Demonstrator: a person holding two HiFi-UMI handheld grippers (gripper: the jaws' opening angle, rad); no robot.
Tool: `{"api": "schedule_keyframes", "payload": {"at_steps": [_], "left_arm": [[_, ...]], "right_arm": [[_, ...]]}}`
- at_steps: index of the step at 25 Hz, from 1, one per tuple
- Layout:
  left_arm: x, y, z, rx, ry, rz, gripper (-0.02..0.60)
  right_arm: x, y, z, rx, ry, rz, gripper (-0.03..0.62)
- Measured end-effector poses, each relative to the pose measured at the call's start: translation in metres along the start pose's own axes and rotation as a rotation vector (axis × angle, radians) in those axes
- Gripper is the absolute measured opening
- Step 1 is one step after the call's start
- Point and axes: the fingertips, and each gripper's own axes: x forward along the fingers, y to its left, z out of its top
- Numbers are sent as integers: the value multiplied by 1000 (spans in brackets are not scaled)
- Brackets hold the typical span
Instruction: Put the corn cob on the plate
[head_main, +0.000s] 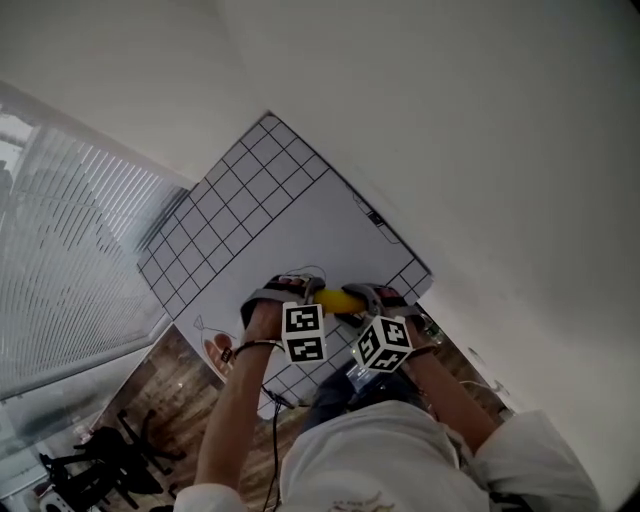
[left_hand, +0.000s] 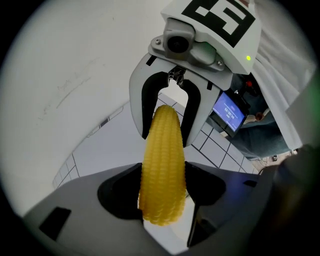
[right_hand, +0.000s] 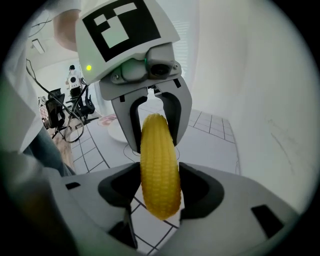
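A yellow corn cob (head_main: 340, 299) hangs over the near part of the gridded white table (head_main: 260, 215), held at both ends. My left gripper (head_main: 312, 294) is shut on its left end and my right gripper (head_main: 360, 298) on its right end. In the left gripper view the cob (left_hand: 162, 170) runs from my own jaws up into the right gripper (left_hand: 166, 125). The right gripper view shows the cob (right_hand: 159, 165) reaching to the left gripper (right_hand: 152, 131). Behind that gripper a white plate (right_hand: 115, 132) lies on the table, partly hidden.
A pinkish thing (right_hand: 106, 119) lies beyond the plate near the table edge. A small device with a blue screen (left_hand: 229, 112) sits by the person's body. Black stands (right_hand: 65, 105) stand on the wooden floor. A white wall (head_main: 480, 130) borders the table.
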Motion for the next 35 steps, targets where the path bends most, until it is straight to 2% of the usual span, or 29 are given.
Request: {"api": "schedule_keyframes", "payload": {"at_steps": [10,18,25,35], "left_arm": [[-53,6,17,4,0,104,258],[-73,-2,11,-86,-8,145,259],[-93,-24,-23,-244,9,203,259],[-107,-84,-88,-575,15,296,259]], "right_arm": [[-42,-8,33,-69,-51,-47,245],[-53,-1,54,-164,-65,-23,245],[-41,26,88,-289,-97,80,245],[-5,93,134,-553,-130,292,247]]}}
